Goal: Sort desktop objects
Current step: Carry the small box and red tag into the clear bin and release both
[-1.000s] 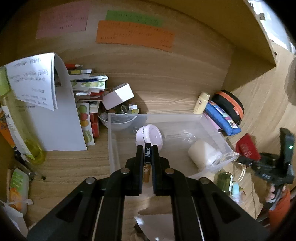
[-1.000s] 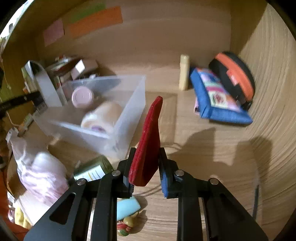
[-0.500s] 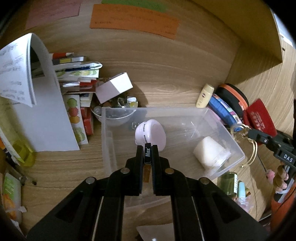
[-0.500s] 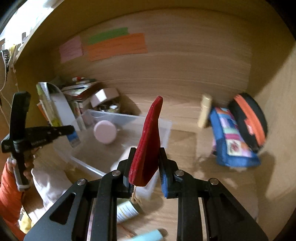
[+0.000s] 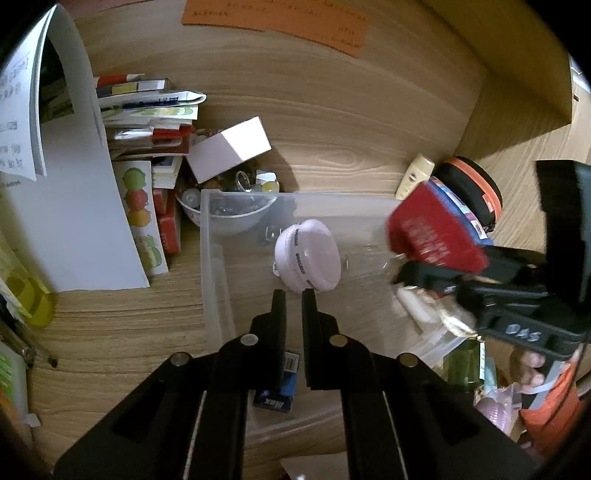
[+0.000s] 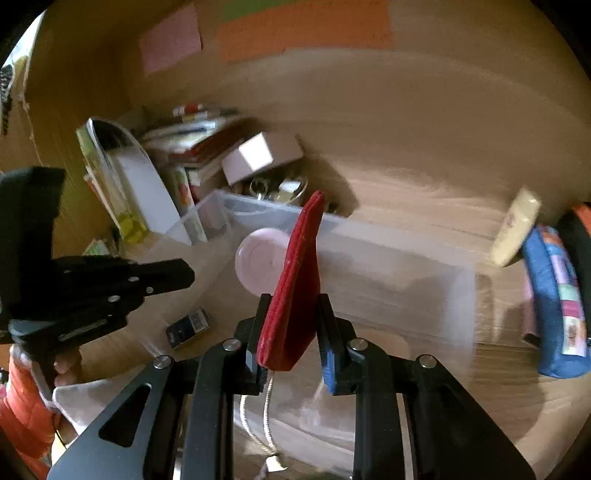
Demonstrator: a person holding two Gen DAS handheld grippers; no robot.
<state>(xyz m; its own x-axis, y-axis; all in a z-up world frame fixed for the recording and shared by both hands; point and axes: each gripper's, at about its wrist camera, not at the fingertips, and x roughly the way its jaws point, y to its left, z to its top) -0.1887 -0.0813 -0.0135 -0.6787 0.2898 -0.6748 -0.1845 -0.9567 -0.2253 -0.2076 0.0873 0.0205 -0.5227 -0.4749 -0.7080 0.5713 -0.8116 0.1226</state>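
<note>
Dropped from the narrowly parted left gripper (image 5: 293, 295), the "Max" box (image 5: 276, 387) lies in the bin (image 5: 214, 236); right gripper (image 6: 291, 317) clamps a red pouch (image 6: 295, 280).

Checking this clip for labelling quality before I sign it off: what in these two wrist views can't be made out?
- Orange note, left wrist view: writing too small, top cut by the frame edge.
- White roll, left wrist view: mostly hidden behind the right gripper and its red pouch.
- Right wrist view: motion blur smears the book stack and clear bin contents.
- Small blue box, left wrist view: partly covered by the left gripper.
</note>
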